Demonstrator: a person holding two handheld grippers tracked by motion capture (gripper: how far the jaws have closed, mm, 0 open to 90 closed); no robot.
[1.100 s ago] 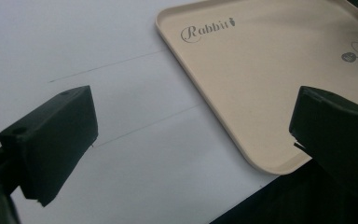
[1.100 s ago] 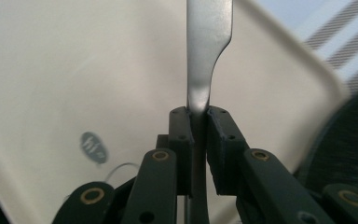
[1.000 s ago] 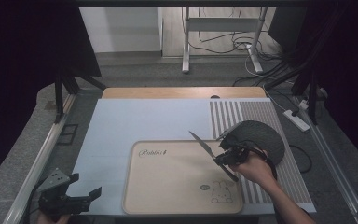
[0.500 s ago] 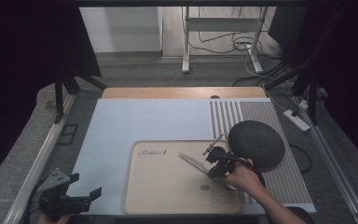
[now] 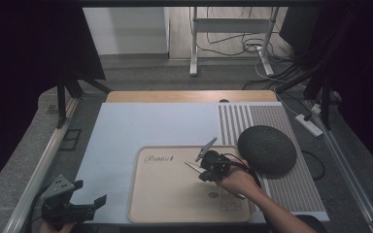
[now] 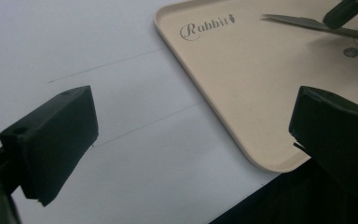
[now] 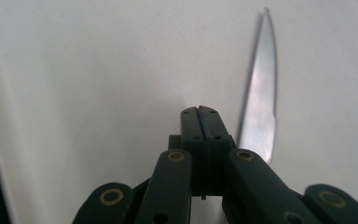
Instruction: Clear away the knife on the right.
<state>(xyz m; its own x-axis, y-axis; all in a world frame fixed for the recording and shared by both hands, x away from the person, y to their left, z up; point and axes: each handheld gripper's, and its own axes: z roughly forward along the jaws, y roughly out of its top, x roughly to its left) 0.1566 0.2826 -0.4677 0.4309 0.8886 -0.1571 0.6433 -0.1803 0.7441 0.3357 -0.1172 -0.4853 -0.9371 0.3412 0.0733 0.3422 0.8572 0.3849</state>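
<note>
A pale blue counter (image 5: 141,131) with a wooden strip (image 5: 189,96) along its far edge stood on a grey carpeted floor (image 5: 141,73). Beyond it, a white wall panel (image 5: 126,31) met a lighter section of floor, where the legs of a white metal frame (image 5: 233,29) rose among loose black cables (image 5: 223,48). A white power strip (image 5: 310,125) lay on the floor at right. Dark drapes (image 5: 24,58) closed in both sides under dim light.

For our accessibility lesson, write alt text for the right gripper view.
The right gripper, its black jaws shut together, hangs over a pale cream tray. A silver knife blade runs from just right of the jaws up to a point near the top edge.
</note>
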